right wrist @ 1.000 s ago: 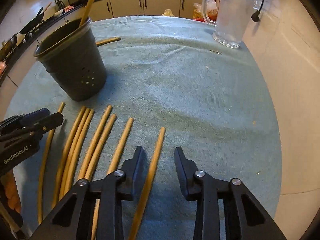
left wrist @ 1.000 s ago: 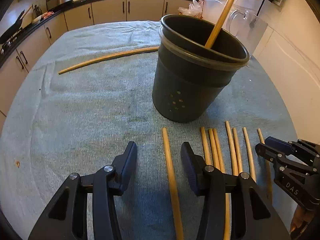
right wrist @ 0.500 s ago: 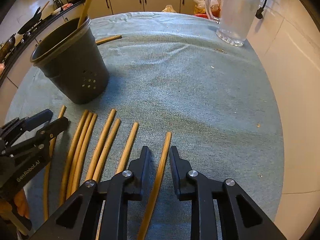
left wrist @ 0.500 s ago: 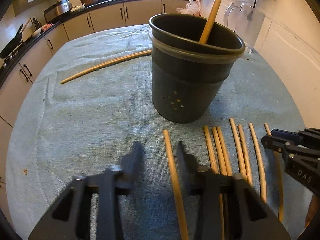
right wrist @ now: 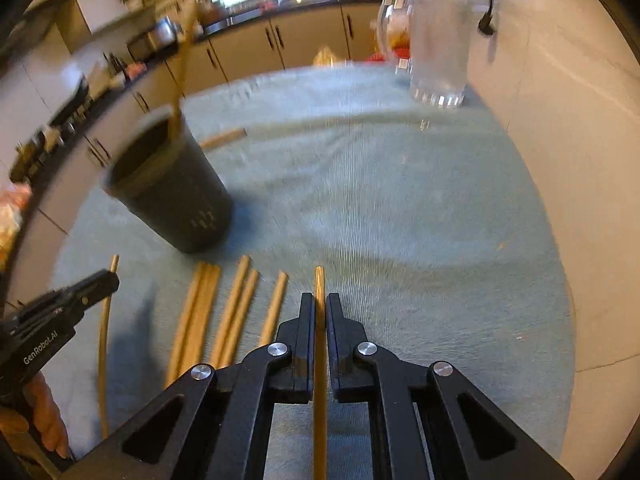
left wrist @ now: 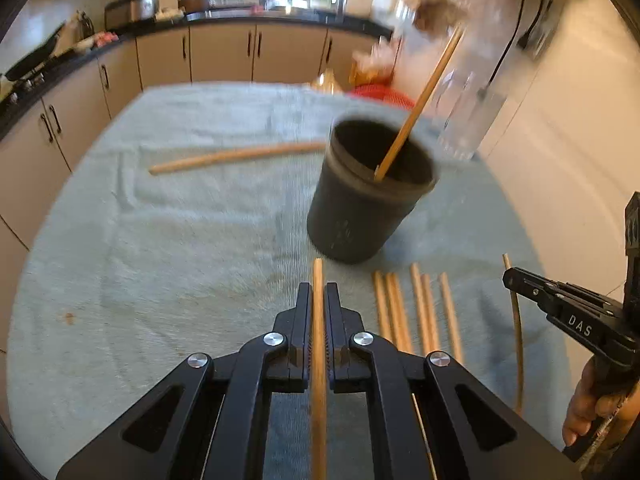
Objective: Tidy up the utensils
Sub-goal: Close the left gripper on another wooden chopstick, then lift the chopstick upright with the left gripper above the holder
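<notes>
In the left wrist view my left gripper [left wrist: 318, 292] is shut on a wooden stick [left wrist: 318, 274] that runs lengthwise between its pads, lifted off the towel. My right gripper [right wrist: 318, 300] is likewise shut on another wooden stick [right wrist: 319, 280]. A dark grey utensil holder [left wrist: 352, 220] [right wrist: 180, 208] stands just beyond, with one long stick [left wrist: 420, 100] leaning inside it. Several loose sticks [left wrist: 420, 312] [right wrist: 232, 312] lie side by side on the towel between the two grippers. Each gripper shows at the edge of the other's view.
A grey-green towel [left wrist: 160, 260] covers the table. A curved stick [left wrist: 236, 158] lies beyond the holder. A thin stick [left wrist: 518, 340] lies apart from the row. A glass jug [right wrist: 438, 48] stands at the far right by the wall. Kitchen cabinets run along the back.
Both grippers have gone from open around a stick to shut on it, and both have risen with their sticks. The holder now looks farther away.
</notes>
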Available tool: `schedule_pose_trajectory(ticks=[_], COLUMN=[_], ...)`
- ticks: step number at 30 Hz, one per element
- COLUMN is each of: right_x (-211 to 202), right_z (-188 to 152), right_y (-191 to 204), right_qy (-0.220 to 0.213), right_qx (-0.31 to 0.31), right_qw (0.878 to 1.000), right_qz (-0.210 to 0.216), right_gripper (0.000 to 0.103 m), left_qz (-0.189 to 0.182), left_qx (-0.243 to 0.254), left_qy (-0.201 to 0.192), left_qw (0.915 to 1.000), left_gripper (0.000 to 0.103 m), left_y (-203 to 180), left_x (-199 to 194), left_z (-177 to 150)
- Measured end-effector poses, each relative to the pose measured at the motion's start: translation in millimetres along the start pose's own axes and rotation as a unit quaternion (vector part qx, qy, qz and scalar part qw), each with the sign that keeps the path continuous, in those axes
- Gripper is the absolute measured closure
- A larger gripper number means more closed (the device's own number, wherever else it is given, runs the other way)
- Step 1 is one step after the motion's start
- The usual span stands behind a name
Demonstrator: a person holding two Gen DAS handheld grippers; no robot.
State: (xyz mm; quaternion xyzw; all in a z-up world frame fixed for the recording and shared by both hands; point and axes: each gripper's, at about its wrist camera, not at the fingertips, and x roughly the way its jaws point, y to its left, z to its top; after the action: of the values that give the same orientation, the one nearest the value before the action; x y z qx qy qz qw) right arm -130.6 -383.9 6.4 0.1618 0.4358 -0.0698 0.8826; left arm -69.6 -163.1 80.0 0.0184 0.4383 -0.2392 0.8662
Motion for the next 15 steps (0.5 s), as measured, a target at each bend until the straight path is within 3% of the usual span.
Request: schedule_pose_trajectory(ticks=[8, 15], right_x=[-89, -136], right_z=[-3, -33], right_y=[-5, 5], right_qy=[-0.132, -0.189], right_qx=[0.017, -0.005], right_qw=[0.991, 0.982], right_qz=[0.02, 0.004], right_gripper=[0.097, 0.097], left_qz=[0.013, 0.017], left_qx=[0.016, 0.015], left_qy=[-0.136, -0.178], left_qw=[0.9905, 0.9837], left_gripper=[0.098, 0.098], left_y=[-10, -5], left_x=[-95, -135], left_z=[-6, -33])
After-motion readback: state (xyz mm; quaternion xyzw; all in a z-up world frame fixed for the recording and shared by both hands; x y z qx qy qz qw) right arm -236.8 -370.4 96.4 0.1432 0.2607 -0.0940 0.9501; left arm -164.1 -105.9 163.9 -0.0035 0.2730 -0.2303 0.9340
